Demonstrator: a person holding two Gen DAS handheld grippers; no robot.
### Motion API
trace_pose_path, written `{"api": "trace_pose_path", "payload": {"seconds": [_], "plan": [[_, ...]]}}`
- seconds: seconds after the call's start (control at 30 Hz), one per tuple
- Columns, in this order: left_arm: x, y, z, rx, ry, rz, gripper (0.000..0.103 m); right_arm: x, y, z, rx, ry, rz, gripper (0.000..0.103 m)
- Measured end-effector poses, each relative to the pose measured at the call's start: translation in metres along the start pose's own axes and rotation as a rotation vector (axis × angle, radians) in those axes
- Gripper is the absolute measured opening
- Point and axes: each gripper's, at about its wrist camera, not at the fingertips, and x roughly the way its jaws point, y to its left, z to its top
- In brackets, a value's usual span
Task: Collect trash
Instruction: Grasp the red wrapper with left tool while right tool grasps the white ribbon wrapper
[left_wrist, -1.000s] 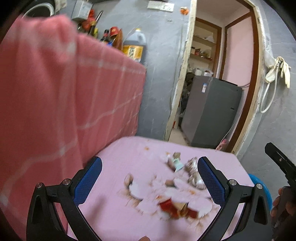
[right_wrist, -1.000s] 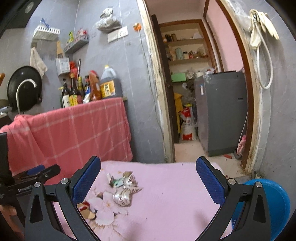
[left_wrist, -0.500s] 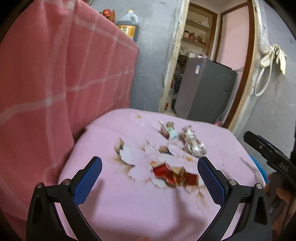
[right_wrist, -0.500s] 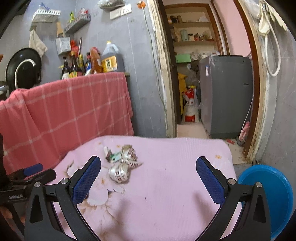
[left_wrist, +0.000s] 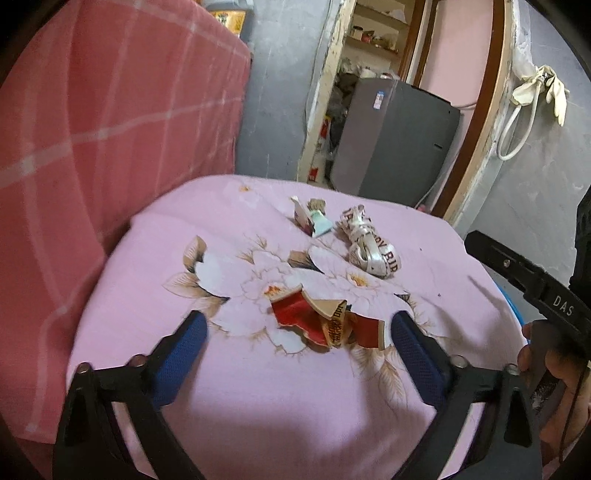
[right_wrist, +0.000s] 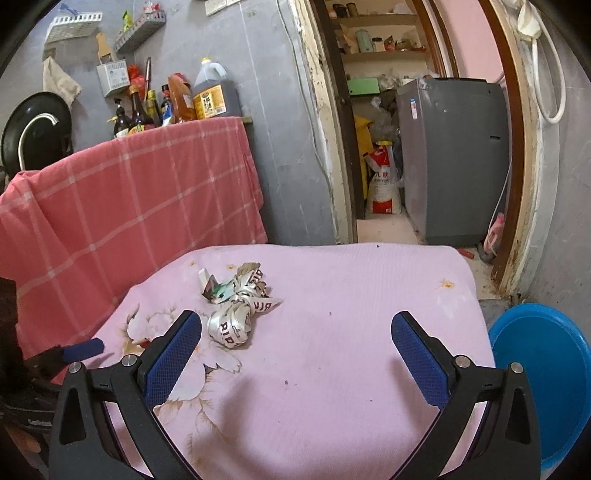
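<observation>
On the pink floral cloth (left_wrist: 258, 406) I had the left gripper (left_wrist: 295, 328) spread wide, jaws just narrowing, w/ the torn red pack (left_wrist: 295, 314) between them, untouched. Right gripper (right_wrist: 295, 332) gaped empty; crumpled ribbon (right_wrist: 232, 325) lay just beyond its left finger.

I see pink flowered cloth (right_wrist: 351, 332) over table, red checked cloth (right_wrist: 129, 192) draped behind it, oil jug (right_wrist: 212, 96) and bottles (right_wrist: 136, 114) above, grey washing machine (right_wrist: 454, 158) through doorway, black pan (right_wrist: 35, 129) on wall
</observation>
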Motion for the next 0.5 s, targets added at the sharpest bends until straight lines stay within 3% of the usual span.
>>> {"api": "trace_pose_path", "payload": {"seconds": [0.1, 0.2, 0.3, 0.5], "plan": [[0.010, 0.000, -0.001, -0.011, 0.052, -0.018, 0.061, 0.005, 0.000, 0.002, 0.003, 0.009, 0.019, 0.103], [0.015, 0.004, 0.001, -0.039, 0.063, -0.030, 0.053, 0.013, 0.000, 0.004, 0.009, 0.030, 0.036, 0.102], [0.020, 0.011, 0.006, -0.080, 0.069, -0.041, 0.038, 0.024, 0.002, 0.006, 0.013, 0.058, 0.059, 0.101], [0.024, 0.024, 0.014, -0.121, 0.068, -0.039, 0.028, 0.055, 0.006, 0.009, 0.049, 0.157, 0.122, 0.099]]}}
